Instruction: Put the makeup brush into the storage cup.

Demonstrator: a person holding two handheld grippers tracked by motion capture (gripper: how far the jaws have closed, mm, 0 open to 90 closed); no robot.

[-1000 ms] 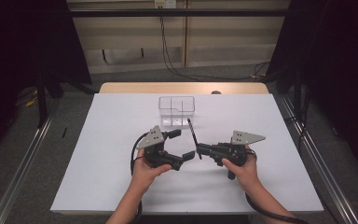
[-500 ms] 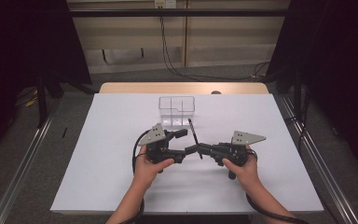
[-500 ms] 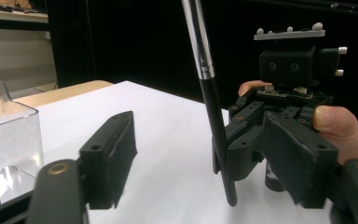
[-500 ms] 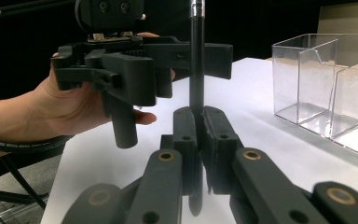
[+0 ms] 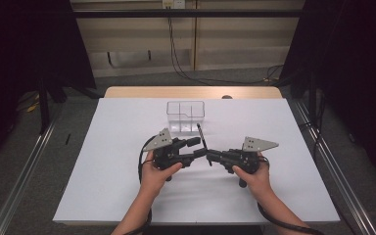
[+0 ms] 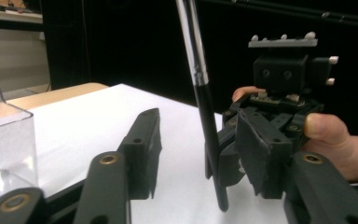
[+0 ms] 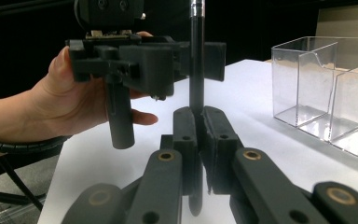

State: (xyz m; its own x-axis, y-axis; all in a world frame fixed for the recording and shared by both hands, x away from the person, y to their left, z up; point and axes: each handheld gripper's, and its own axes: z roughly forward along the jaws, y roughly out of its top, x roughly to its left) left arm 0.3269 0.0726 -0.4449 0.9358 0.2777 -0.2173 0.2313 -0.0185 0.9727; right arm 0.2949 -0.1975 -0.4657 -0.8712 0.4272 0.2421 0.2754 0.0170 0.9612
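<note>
A thin black stick with a silver collar (image 5: 201, 136), like a small brush, stands nearly upright over the white table (image 5: 117, 191). My right gripper (image 5: 209, 155) is shut on its lower end; in the right gripper view the pads (image 7: 189, 128) clamp the stick (image 7: 196, 70). My left gripper (image 5: 199, 147) faces it from the left. Its jaws have just been closing and straddle the stick (image 6: 204, 116). A gap still shows on both sides in the left gripper view, so the fingers (image 6: 144, 140) do not press on it. The stick's upper tip is cut off in both gripper views.
A clear plastic box with two compartments (image 5: 186, 116) stands just behind the grippers, also seen in the right gripper view (image 7: 326, 93). The wooden table edge (image 5: 191, 92) lies beyond it. Black cables trail from both grippers toward the person.
The left gripper's jaws have narrowed around the stick. Both hands have stayed where they were, and the right gripper has kept its hold.
</note>
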